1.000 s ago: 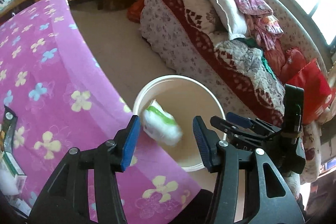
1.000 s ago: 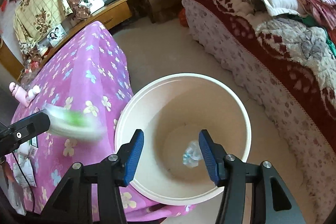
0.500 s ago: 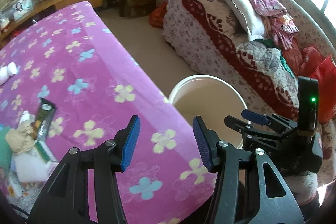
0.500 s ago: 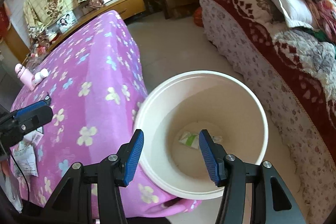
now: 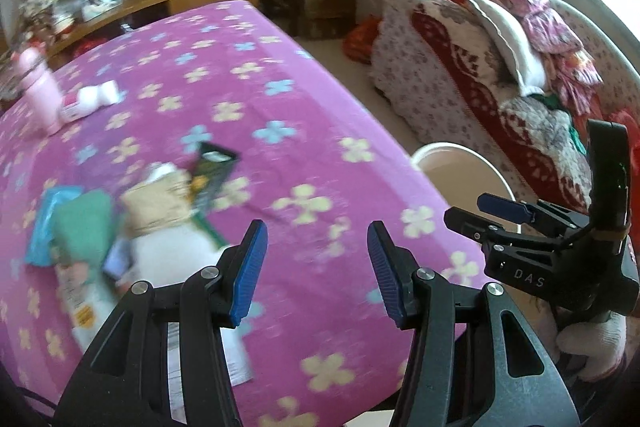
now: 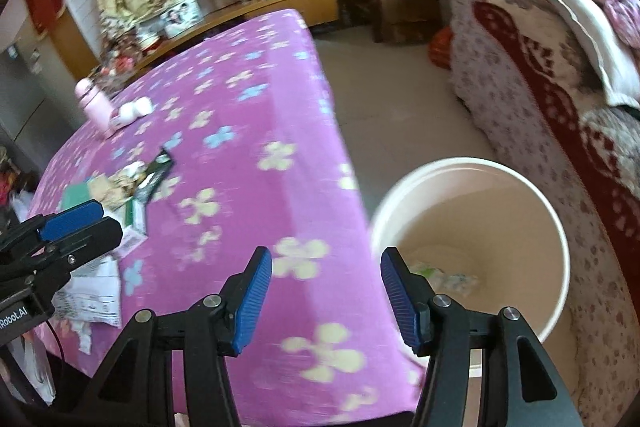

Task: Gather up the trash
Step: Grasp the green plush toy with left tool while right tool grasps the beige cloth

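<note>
While both grippers, left [image 5: 313, 269] and right [image 6: 326, 297], are gaping wide and holding nothing, one pile of trash [image 5: 132, 211] is lying on the purple table [image 5: 280, 99], and two wrappers [image 6: 444, 277] are sitting in the one bucket [image 6: 520, 183] beside it.

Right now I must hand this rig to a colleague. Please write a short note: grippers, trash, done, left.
Left gripper: open, empty, above the purple flowered tablecloth.
Right gripper: open, empty, near the round white plastic bucket.
Done: white-green wrappers lie in the bucket.
Left: the pile of packets and papers on the cloth; the black-green carton beside it.
</note>
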A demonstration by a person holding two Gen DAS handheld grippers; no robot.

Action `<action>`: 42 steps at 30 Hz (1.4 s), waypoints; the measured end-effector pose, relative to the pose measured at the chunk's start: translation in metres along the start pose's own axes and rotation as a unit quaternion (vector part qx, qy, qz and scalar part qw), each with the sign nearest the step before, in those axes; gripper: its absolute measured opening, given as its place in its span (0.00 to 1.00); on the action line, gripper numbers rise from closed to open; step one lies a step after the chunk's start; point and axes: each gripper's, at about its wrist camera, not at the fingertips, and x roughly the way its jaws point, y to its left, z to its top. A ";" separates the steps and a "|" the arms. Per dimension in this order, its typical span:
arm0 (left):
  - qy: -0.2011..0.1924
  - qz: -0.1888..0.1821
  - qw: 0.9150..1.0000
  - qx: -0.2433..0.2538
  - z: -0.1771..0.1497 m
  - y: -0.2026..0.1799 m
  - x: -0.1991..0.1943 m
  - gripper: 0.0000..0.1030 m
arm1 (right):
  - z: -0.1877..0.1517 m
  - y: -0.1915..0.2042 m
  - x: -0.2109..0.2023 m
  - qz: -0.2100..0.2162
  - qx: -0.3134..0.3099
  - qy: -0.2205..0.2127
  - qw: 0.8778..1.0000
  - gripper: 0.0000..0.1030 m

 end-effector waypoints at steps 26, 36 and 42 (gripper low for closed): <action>-0.037 0.089 0.981 -0.166 -0.055 0.210 -0.078 0.49 | 0.041 0.200 0.049 0.098 -0.131 0.020 0.986 0.61; -0.026 0.063 0.981 -0.182 -0.044 0.220 -0.064 0.49 | 0.063 0.242 0.113 0.117 -0.144 0.077 0.980 0.31; -0.026 -0.007 0.971 -0.238 -0.024 0.227 -0.040 0.49 | 0.065 0.230 0.085 0.132 -0.139 0.030 0.981 0.26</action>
